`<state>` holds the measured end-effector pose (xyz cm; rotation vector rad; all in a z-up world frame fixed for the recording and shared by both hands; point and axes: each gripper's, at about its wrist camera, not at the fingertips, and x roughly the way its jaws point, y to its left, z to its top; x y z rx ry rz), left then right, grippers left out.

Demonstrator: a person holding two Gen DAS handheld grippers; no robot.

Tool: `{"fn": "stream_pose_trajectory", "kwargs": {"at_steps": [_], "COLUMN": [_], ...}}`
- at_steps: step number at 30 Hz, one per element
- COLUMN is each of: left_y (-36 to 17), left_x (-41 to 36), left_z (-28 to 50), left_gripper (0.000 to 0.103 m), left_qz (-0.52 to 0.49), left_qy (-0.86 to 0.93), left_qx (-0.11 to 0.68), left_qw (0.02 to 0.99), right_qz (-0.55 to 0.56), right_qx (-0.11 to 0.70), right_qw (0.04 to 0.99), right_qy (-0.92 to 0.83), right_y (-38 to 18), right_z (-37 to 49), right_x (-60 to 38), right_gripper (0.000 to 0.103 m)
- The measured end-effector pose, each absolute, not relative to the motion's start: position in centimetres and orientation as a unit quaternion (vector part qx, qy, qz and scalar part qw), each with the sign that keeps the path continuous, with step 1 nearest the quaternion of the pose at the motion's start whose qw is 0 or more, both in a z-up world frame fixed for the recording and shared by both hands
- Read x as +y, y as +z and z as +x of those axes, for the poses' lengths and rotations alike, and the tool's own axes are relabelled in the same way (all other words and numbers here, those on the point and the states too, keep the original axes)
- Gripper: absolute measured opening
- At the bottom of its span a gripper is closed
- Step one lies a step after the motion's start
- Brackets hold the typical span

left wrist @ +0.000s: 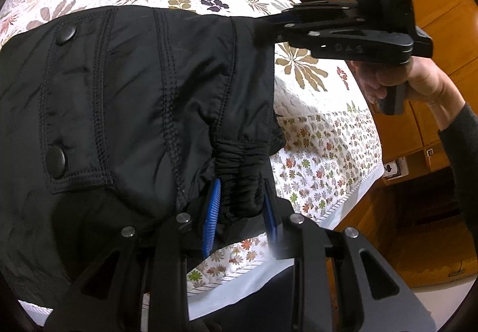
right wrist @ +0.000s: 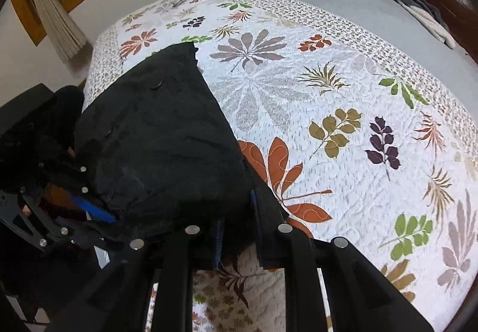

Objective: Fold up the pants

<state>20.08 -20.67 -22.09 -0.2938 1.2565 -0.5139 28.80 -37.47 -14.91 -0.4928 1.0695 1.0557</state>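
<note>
both claws clamp the black pants [left wrist: 134, 99] so they hang spread above the quilted bed [right wrist: 328, 111]: the left claw [left wrist: 240, 212] pinches the gathered waistband between its pads, the right claw [right wrist: 236, 230] bites an edge, ready for folding over.

One pair of black shiny pants [left wrist: 134, 99], two round black snap buttons [left wrist: 66, 34], two black two-finger grippers [left wrist: 239, 224] and one flowered white quilt [right wrist: 328, 129] are seen.

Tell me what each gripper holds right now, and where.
Left gripper pinches the black nylon pants at the gathered elastic waistband. Right gripper grips the same pants' edge further along.
</note>
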Motion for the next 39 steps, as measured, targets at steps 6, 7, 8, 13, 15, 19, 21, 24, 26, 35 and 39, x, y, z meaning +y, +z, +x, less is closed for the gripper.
{"fn": "stream_pose_trajectory", "kwargs": {"at_steps": [6, 7, 8, 13, 15, 19, 21, 24, 26, 35, 39], "left_y": [-22.2, -22.3, -22.3, -22.3, -22.4, -22.3, -22.3, -22.4, -22.3, -22.0, -22.0], "left_x": [-20.5, -20.4, -20.3, -20.6, -20.6, -21.0, -21.2, -21.6, -21.9, -22.8, -23.1], "left_z": [20.1, 20.2, 20.1, 19.9, 19.8, 19.6, 19.6, 19.5, 19.3, 19.2, 19.0], "left_gripper": [0.026, 0.026, 0.026, 0.027, 0.027, 0.028, 0.028, 0.028, 0.028, 0.033, 0.043], "left_qz": [-0.139, -0.141, -0.141, -0.136, -0.135, -0.125, -0.125, -0.122, -0.115, -0.104, -0.104], "left_qy": [-0.236, -0.237, -0.238, -0.237, -0.237, -0.238, -0.238, -0.238, -0.238, -0.239, -0.248], "left_qx": [0.578, 0.578, 0.578, 0.575, 0.574, 0.571, 0.571, 0.572, 0.569, 0.569, 0.568], "left_qw": [0.768, 0.768, 0.768, 0.771, 0.772, 0.776, 0.775, 0.776, 0.779, 0.780, 0.778], "right_qz": [-0.239, -0.241, -0.240, -0.213, -0.204, -0.203, -0.202, -0.205, -0.203, -0.131, -0.150], "right_qx": [0.483, 0.483, 0.483, 0.484, 0.483, 0.473, 0.473, 0.481, 0.482, 0.470, 0.497], "right_qw": [0.700, 0.704, 0.707, 0.718, 0.721, 0.726, 0.726, 0.727, 0.733, 0.751, 0.741], "right_qy": [0.468, 0.461, 0.457, 0.452, 0.453, 0.457, 0.456, 0.445, 0.435, 0.445, 0.427], "right_y": [-14.4, -14.3, -14.2, -13.6, -13.4, -12.8, -12.7, -13.1, -13.0, -12.4, -15.2], "right_z": [28.6, 28.8, 29.0, 29.5, 29.6, 29.6, 29.6, 29.7, 29.8, 29.9, 30.0], "right_x": [-37.5, -37.8, -38.1, -39.4, -39.4, -39.0, -39.0, -39.5, -40.1, -39.5, -38.3], "right_gripper": [0.019, 0.029, 0.033, 0.033, 0.033, 0.033, 0.033, 0.033, 0.033, 0.035, 0.035]}}
